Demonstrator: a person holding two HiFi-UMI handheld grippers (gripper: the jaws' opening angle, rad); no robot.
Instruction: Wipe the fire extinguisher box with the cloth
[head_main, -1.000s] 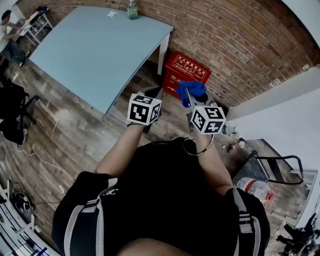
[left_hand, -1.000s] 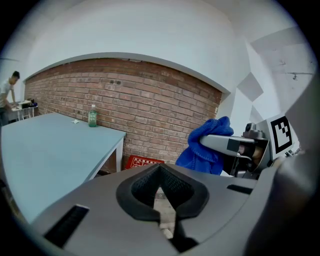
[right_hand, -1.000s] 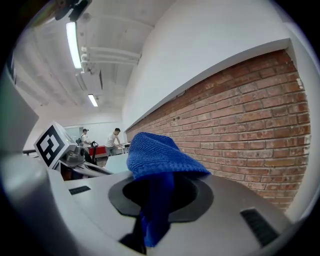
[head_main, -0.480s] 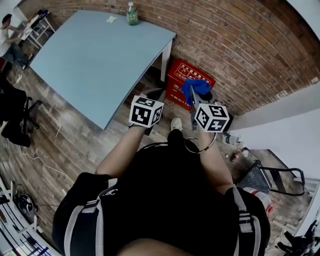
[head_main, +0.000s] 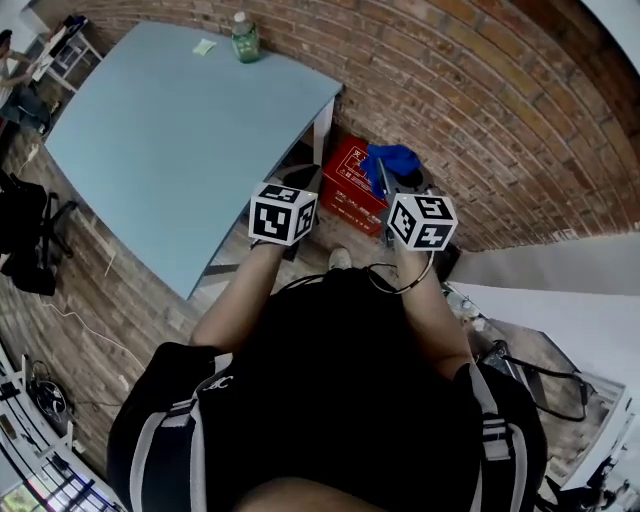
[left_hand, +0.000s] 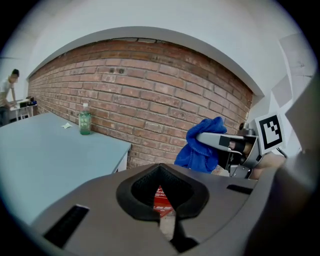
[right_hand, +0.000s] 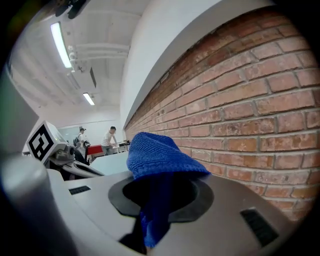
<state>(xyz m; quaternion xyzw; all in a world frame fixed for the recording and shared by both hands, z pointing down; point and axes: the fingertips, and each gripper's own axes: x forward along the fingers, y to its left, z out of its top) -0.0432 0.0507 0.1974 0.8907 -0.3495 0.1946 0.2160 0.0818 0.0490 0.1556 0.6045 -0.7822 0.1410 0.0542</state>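
Above the box (head_main: 347, 196), cloth (head_main: 392, 160) now nearer wall (head_main: 480, 110).

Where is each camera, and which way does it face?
Head view: on the person's head, facing down; shows torso, left gripper, right gripper, red fire extinguisher box.
Left gripper view: along its shut jaws toward the brick wall.
Right gripper view: along jaws clamping the blue knitted cloth.
Shared: all three show that cloth.

This is an open-plan workspace, an office or lab, with a bare brick wall (head_main: 480, 110), a wood-look floor (head_main: 90, 290) trailing cables (head_main: 80, 322), a big pale-blue table (head_main: 170, 130) and a black chair (head_main: 25, 240). Strip lights (right_hand: 60, 42) line the ceiling and people (right_hand: 107, 139) work far off. A red fire extinguisher box (head_main: 350, 185) sits by the wall.
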